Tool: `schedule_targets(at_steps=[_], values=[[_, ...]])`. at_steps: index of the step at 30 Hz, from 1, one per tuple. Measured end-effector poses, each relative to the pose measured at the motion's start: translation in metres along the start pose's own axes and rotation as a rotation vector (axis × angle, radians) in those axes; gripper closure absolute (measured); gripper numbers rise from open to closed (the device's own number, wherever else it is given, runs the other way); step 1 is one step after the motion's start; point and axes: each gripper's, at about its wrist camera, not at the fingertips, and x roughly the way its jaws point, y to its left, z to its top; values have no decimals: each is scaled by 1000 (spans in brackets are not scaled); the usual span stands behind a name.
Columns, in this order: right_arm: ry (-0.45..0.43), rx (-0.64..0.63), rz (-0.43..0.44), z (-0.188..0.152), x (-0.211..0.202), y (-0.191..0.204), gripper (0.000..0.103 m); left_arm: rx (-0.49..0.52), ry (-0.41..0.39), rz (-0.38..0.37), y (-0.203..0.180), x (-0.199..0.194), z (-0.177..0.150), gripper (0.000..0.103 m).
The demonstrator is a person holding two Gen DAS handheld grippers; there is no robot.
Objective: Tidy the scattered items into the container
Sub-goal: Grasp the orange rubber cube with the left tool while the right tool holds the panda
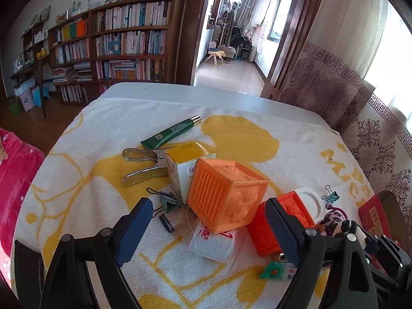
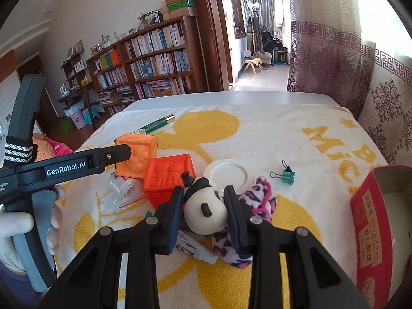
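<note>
My right gripper (image 2: pixel 204 195) is shut on a black-and-white panda toy (image 2: pixel 206 219), which sits over a white tube (image 2: pixel 195 251) and beside a pink leopard pouch (image 2: pixel 257 206). The red cardboard box (image 2: pixel 370 221) stands open at the right edge. My left gripper (image 1: pixel 208 231) is open, its jaws wide apart in front of a pale orange cube (image 1: pixel 226 195). Its right finger rests against a red-orange cube (image 1: pixel 257 234). A plastic-wrapped white packet (image 1: pixel 213 244) lies between the fingers.
On the yellow-and-white towel (image 1: pixel 90 134) lie a green tube (image 1: pixel 171 131), a metal punch (image 1: pixel 144 164), a yellow-topped carton (image 1: pixel 180 170), a dark binder clip (image 1: pixel 167 202), a teal binder clip (image 2: pixel 288 175) and a white lid (image 2: pixel 229 173). A gloved hand (image 2: pixel 15 231) holds the left gripper.
</note>
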Motion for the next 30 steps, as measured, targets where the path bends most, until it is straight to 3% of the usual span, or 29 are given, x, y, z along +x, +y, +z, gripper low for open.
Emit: schedule_targets(at_steps=[10,18,20,22,24,30], values=[[-10,63,38,-9,-10,-22,68,22,72,57,-38,43,16,12],[-18,36,54,-12,-14,-15,68,-30,41,220,-34,68,17,13],[-18,36,56,-13,-14,-15,68,-23,26,219,-32,67,14,13],[-16,41,52,-13,-13,-16,68,-24,5,225,-28,63,12,24],[-15,50,46,-13,-12,-17,68,-18,-11,238,-25,57,11,48],[-21,58,22,-15,-11,-20,68,-55,-33,188,-8,42,7,48]])
